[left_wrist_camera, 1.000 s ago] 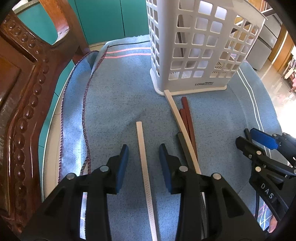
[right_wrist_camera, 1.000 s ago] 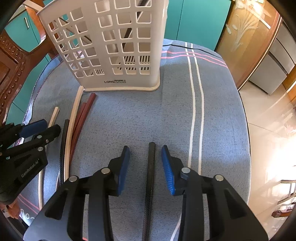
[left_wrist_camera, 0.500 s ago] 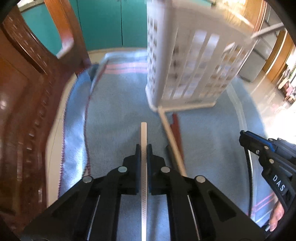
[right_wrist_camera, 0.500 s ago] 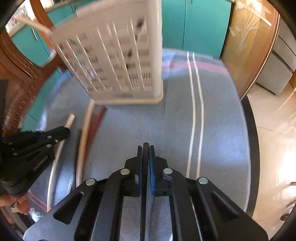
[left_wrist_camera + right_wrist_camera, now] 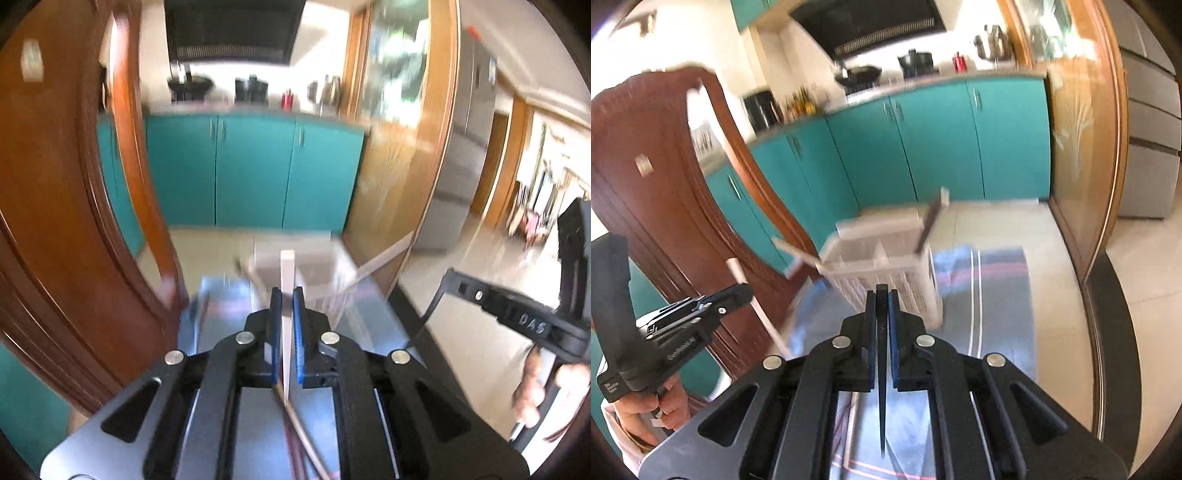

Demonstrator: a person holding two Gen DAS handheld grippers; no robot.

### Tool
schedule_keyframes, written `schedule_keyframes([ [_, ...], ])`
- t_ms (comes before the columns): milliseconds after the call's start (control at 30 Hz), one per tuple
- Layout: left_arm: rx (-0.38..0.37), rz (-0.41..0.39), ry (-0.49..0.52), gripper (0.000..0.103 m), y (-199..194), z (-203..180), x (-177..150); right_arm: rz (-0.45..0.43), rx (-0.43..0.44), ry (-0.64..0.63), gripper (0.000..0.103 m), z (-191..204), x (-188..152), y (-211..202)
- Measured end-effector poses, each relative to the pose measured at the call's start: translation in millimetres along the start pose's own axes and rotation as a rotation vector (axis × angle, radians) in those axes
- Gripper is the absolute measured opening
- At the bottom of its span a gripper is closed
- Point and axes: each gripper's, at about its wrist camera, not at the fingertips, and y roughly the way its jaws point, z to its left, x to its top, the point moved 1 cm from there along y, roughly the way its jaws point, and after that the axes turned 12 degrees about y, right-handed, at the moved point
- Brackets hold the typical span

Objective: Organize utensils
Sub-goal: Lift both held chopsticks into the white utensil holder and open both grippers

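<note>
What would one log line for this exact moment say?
left gripper: shut on white chopstick | right gripper: shut on black chopstick | both lifted, facing white basket

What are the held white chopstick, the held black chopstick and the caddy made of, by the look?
White chopstick: probably plastic or melamine; flat opaque ivory, square tip. Black chopstick: smooth, dark, maybe lacquered wood or plastic; blur leaves it open. Caddy: moulded white plastic, judging by its grid of holes.
</note>
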Motion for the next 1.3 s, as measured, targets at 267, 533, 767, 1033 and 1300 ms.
schedule_keyframes([
  [267, 0.056, -0.216, -0.135, 0.007, -11, 22, 57, -0.282, 0.053, 0.047, 0.007, 27, 67, -47],
  [533, 0.105, -0.236, -0.213, 0.007, 32, 49, 53, -0.504, 0.017, 0.134, 0.007, 14, 87, -42],
  [767, 0.121, -0.121, -0.148, 0.007, 78, 34, 41, -0.347, -0.072, 0.094, 0.007, 2, 72, 32],
  [1033, 0.119, -0.081, -0.126, 0.007, 91, 22, 35, -0.286, -0.106, 0.016, 0.007, 6, 59, 56],
  [1300, 0.103, -0.078, -0.136, 0.024, 81, 21, 37, -0.301, -0.094, 0.007, 0.034, 7, 58, 41],
])
